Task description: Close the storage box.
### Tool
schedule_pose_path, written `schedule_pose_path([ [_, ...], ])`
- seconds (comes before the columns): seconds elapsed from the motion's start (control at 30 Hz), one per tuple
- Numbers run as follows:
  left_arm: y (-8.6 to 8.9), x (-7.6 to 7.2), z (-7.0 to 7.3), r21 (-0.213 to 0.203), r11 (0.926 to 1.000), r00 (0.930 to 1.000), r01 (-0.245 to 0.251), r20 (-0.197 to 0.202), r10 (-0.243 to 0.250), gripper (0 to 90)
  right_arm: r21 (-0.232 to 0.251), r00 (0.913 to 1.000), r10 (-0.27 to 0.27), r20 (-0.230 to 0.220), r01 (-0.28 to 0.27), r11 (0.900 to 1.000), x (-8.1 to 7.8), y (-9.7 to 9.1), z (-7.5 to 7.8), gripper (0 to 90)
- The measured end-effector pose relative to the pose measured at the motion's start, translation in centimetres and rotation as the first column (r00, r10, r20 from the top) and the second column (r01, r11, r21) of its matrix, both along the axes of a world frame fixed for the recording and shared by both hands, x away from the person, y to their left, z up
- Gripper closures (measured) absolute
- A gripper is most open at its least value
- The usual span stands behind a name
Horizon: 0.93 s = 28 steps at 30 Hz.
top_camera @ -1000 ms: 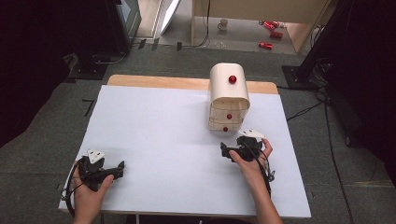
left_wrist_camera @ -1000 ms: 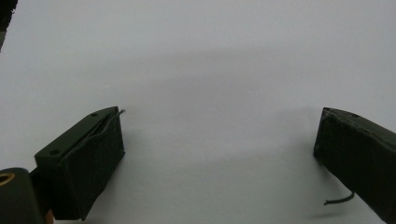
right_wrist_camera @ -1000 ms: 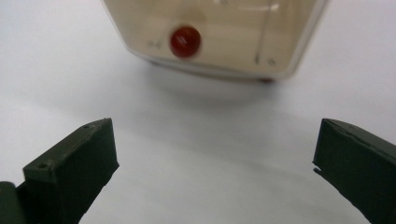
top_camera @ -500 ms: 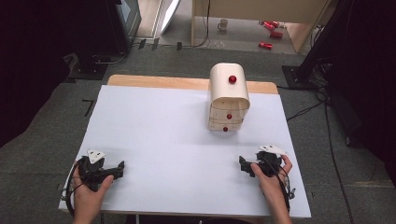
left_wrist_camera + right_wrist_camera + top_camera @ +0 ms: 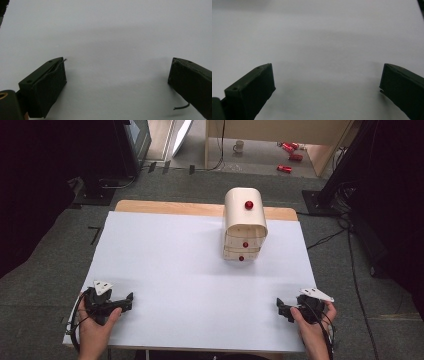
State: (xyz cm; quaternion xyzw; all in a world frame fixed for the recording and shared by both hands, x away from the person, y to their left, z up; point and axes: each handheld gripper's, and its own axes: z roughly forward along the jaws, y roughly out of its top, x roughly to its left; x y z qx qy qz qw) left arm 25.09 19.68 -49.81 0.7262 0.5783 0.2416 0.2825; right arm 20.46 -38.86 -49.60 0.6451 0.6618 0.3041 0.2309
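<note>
The small wooden drawer cabinet [image 5: 244, 226] with red knobs stands upright at the far side of the white table [image 5: 175, 270], well ahead of both tongs and closer to the right gripper's [image 5: 286, 310] side. Its drawers look shut. The right gripper rests low at the near right edge, jaws spread wide and empty; the left gripper [image 5: 125, 302], at the near left corner, is likewise wide and empty. A reach from here risks overshooting: the light cabinet could slide or tip backward if a jaw bumps its front instead of closing on a knob.
</note>
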Motion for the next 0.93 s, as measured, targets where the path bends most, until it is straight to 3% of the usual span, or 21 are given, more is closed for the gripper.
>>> schedule_pose_path([
  [0.23,0.0,0.0,0.0,0.001,1.0000,1.0000,0.000,0.000,0.000,1.6,-0.009,1.0000,0.000,-0.002,0.000,1.0000,-1.3,-1.3,-0.3,0.0],
  [0.4,0.0,0.0,0.0,0.002,1.0000,1.0000,0.001,0.000,-0.001,1.6,-0.074,0.9997,0.011,0.021,-0.010,0.9972,-1.7,-0.7,-0.8,0.0],
  [0.53,0.0,0.0,0.0,0.001,1.0000,1.0000,0.000,0.001,0.000,1.6,-0.075,0.9991,0.013,0.040,-0.010,0.9971,-1.9,-0.7,-0.9,0.0],
  [0.93,0.0,0.0,0.0,0.000,1.0000,1.0000,0.000,0.002,0.000,1.6,-0.076,0.9993,0.007,0.036,-0.005,0.9971,-1.9,-0.7,-0.9,0.0],
])
